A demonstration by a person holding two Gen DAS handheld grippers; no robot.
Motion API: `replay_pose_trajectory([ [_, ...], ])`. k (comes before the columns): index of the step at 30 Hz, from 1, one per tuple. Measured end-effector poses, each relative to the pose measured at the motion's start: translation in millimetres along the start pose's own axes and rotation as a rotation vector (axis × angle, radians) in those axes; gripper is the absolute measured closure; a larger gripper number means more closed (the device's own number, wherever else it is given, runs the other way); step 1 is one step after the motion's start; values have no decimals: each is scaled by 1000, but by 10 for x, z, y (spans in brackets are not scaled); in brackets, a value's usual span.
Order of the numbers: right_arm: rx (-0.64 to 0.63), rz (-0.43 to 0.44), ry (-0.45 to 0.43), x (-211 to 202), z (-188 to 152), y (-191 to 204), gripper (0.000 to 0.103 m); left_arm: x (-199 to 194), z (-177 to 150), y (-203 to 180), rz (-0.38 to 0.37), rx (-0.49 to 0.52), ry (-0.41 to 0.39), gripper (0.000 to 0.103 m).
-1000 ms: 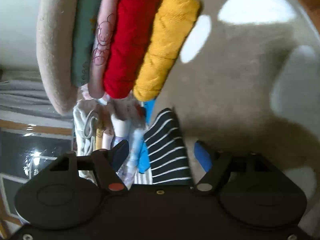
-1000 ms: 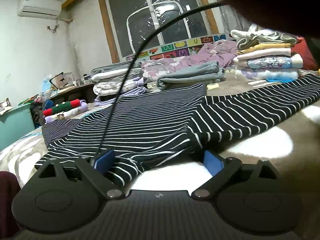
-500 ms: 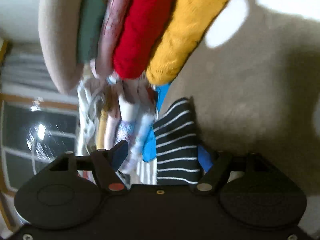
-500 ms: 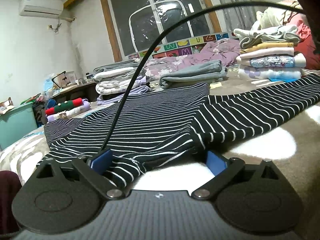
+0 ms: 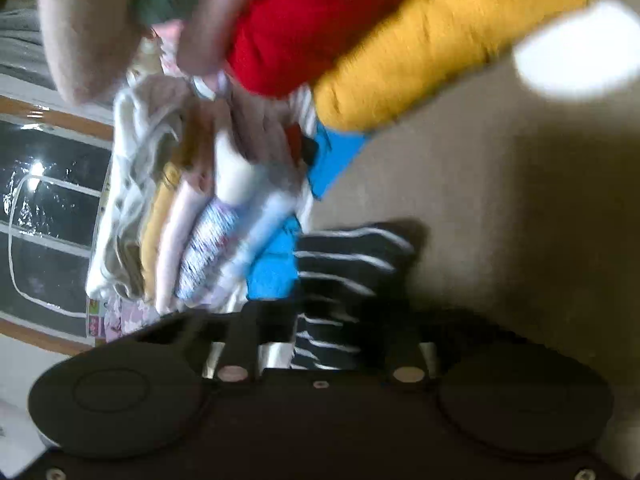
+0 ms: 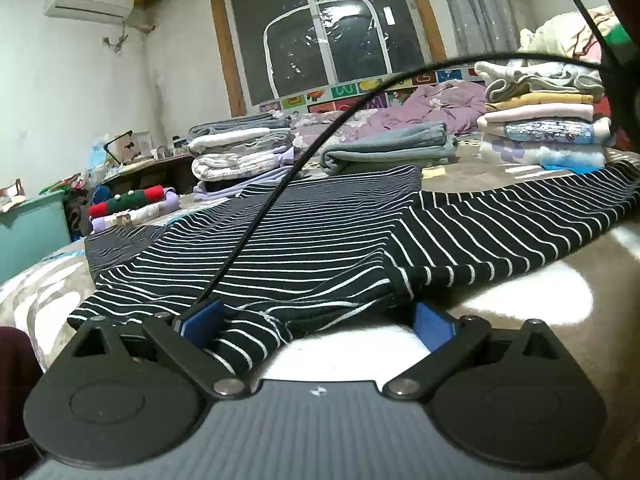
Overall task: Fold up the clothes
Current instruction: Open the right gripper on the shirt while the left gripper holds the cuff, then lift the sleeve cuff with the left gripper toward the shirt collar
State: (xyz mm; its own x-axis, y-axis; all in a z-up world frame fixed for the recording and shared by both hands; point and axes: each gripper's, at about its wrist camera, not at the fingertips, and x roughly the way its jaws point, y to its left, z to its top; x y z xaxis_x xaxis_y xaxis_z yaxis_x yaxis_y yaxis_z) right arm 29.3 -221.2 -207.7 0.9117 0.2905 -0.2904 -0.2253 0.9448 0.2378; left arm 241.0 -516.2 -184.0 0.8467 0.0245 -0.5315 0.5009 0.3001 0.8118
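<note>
My right gripper point(image 6: 316, 320) sits low on the bed, its blue pads wide apart, and the hem of the striped top point(image 6: 320, 248) lies loose across the gap, draped over the left pad. I have no pinch on it. I judge the jaws are set astride that edge so a close would catch it. The top lies spread flat over the beige blanket point(image 6: 540, 292), one sleeve running out to the right, the laying-out that a fold needs.

My left gripper point(image 5: 320, 320) is turned on its side, and its picture is smeared with motion. The sleeve end of the striped top stands between the fingers, but the pads are lost in blur, so I cannot tell whether they hold it or only frame it.

Further off, a pale folded stack point(image 6: 540, 120) sits just beyond the sleeve. In the left view, thick rolls in red point(image 5: 320, 28) and yellow point(image 5: 440, 52) lie beyond that, cut off by the frame. A black cable point(image 6: 280, 200) crosses my right view and hides a strip of the top. Grey folded pieces point(image 6: 388, 148) and more stacks lie toward the window point(image 6: 320, 32).
</note>
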Motion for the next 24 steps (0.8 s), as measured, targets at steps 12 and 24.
replay_pose_trajectory([
  [12,97,19,43,-61,131,-130,15,-639,-533,1158,-206,-379,-151,97],
  [24,146,-94,44,-242,219,-175,19,-1036,-1819,2671,-282,-812,-296,97],
])
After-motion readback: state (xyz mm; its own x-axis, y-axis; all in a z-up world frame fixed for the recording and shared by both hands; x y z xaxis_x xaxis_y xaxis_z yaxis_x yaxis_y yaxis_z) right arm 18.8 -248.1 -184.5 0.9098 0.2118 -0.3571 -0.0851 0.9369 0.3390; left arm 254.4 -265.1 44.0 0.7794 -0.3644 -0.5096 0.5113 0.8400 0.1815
